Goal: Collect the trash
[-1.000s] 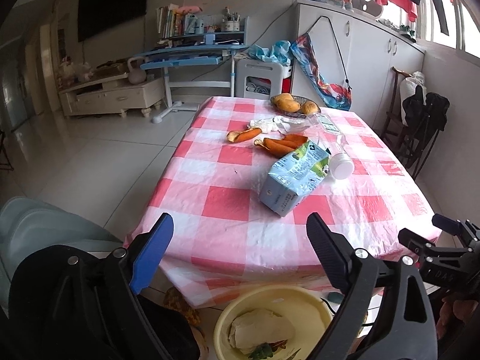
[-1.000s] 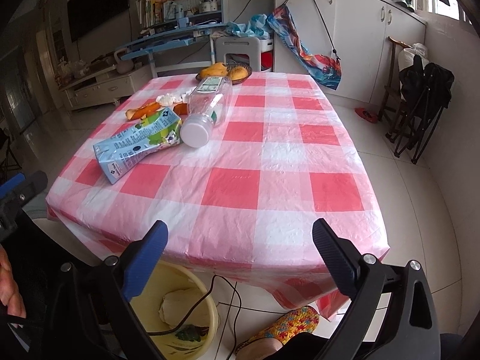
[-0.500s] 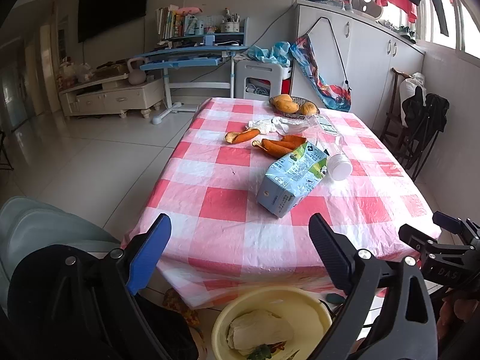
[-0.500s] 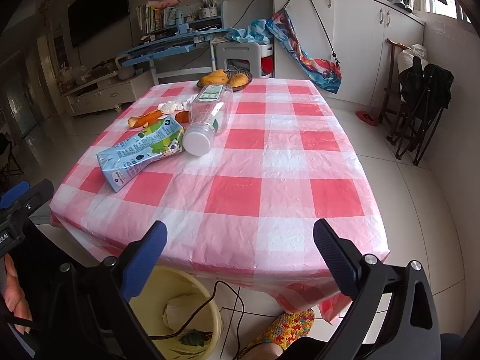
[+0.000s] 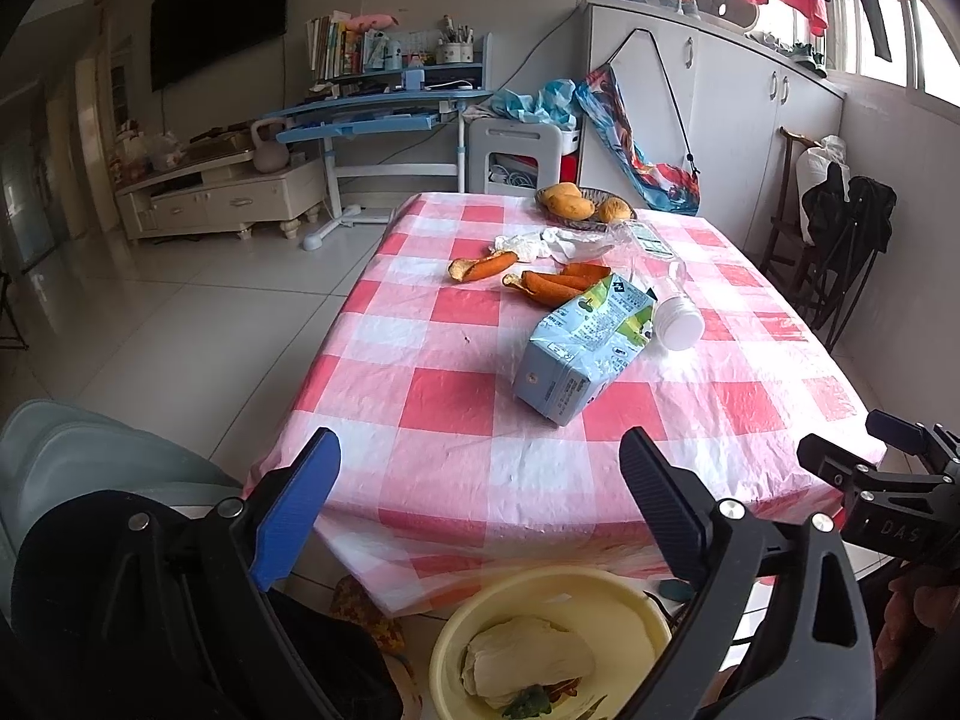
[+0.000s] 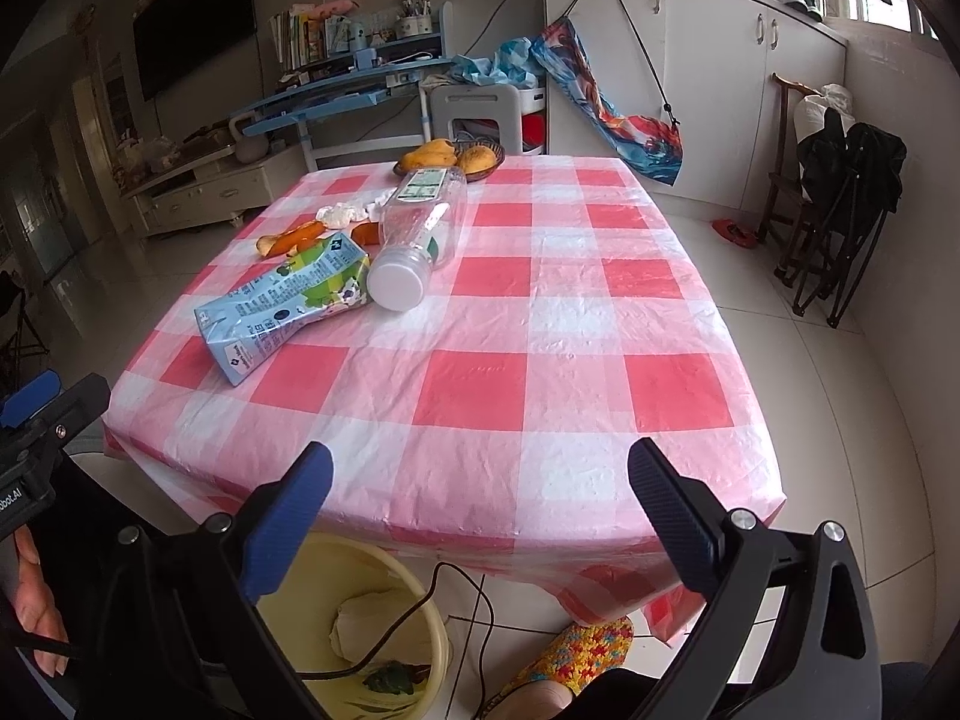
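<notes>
Both grippers, left gripper (image 5: 480, 501) and right gripper (image 6: 480, 495), hover fingers spread wide, empty, before the table (image 6: 576, 384); carton (image 6: 282, 306) touching bottle (image 6: 420, 234).

"DAS" shows on right tongs (image 5: 888, 531) body, at 4 o'clock; "bot.AI" on left tongs (image 6: 24, 480) body, at 8 o'clock. Carton (image 6: 282, 303) print unreadable.

A black television (image 5: 219, 9) hangs on the wall at the upper left, above a low white cabinet (image 5: 222, 198). Right of it stands a blue desk (image 5: 366, 114) with books (image 5: 330, 51) on its shelf. White cupboards (image 6: 708, 60) fill the upper right, and a folded black chair (image 6: 846, 204) leans near the right edge.
</notes>
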{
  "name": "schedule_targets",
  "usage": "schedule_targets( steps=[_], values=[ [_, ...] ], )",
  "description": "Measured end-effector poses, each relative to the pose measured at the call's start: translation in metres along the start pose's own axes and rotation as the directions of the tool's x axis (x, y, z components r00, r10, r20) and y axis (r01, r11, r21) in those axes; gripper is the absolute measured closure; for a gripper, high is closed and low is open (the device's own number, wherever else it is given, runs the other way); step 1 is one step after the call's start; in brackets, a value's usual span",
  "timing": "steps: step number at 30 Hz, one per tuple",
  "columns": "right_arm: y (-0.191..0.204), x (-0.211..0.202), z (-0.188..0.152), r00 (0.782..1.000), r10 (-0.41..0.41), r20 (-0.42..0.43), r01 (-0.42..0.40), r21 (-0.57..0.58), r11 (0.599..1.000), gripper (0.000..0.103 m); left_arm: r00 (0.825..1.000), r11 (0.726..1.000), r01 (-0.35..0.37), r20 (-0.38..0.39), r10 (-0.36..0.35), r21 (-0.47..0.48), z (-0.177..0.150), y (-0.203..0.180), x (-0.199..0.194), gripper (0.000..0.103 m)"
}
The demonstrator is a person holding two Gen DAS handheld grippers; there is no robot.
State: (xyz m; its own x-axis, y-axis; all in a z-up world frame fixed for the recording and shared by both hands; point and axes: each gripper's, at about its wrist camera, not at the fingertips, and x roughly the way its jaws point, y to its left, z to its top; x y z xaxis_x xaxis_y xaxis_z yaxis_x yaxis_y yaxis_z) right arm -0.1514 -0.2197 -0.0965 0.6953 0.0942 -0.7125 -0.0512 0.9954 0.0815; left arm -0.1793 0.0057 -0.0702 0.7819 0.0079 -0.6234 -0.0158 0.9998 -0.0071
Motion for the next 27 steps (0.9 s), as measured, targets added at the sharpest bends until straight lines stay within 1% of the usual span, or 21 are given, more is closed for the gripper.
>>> schedule_targets(
  steps=[27],
  values=[
    [0.0031,0.0016,-0.0014,1.000,0.000,-0.002,0.000,-0.007,1.000,0.008,1.000,1.000,-0.001,-0.002,0.001,0.000,-0.0005,0.0014,0.0013,0.011]
  ],
)
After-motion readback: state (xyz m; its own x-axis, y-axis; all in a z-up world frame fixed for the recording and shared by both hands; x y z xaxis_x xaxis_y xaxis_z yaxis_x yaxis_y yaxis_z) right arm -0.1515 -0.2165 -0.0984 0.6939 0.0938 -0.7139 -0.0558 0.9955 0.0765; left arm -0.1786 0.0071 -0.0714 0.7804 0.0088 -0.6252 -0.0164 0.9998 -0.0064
